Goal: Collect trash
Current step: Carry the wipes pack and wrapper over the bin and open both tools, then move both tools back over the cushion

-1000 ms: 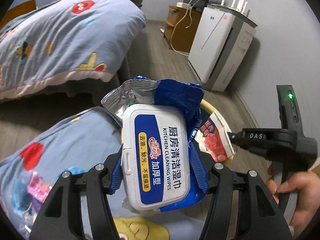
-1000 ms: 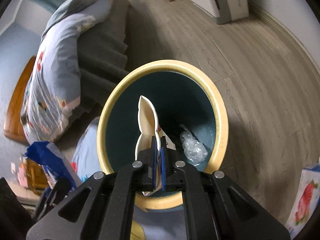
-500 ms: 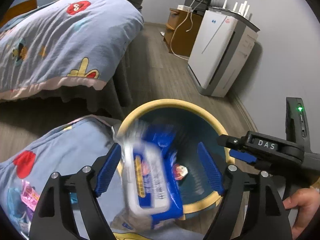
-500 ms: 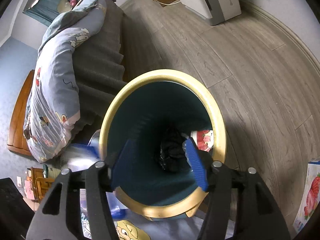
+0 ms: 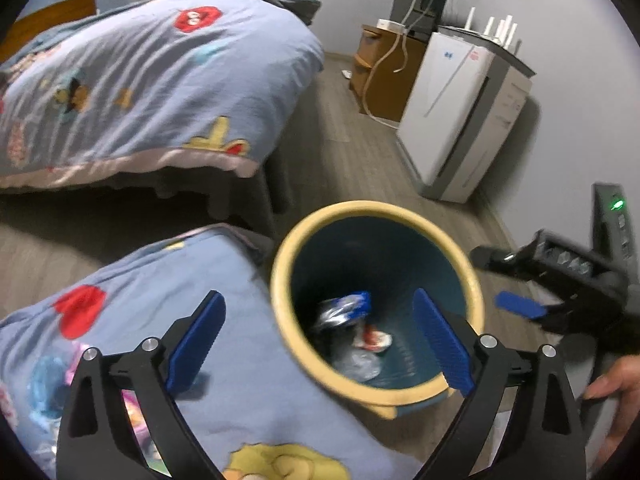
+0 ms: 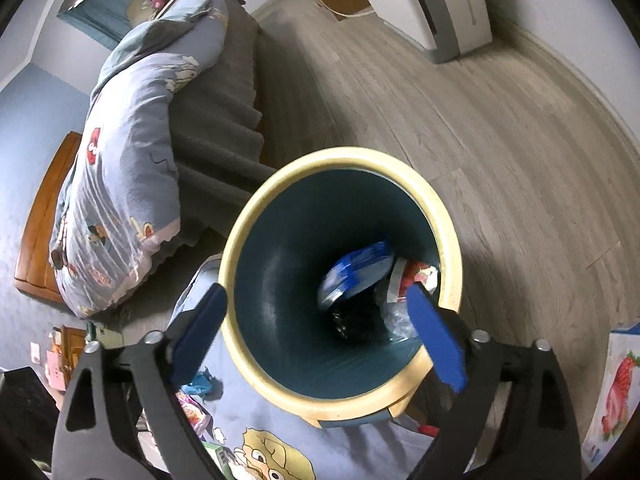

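The left gripper [image 5: 318, 330] stands wide apart over the bin [image 5: 280, 276], its jaws having just been opening, with nothing between them. The right gripper [image 6: 318, 320] is likewise spread wide and empty above the same bin, its jaws also having just been opening. Down inside the bin lie the blue wipes pack [image 6: 356, 270], a red and white wrapper [image 6: 416, 272] and clear plastic [image 5: 358, 360]. The bin stands on the wooden floor [image 6: 500, 140] just beside a blue quilt [image 5: 120, 320].

Grey wood floor [image 6: 500, 128]; bed [image 5: 140, 80] w/ blue quilt; white appliance [image 5: 460, 120].
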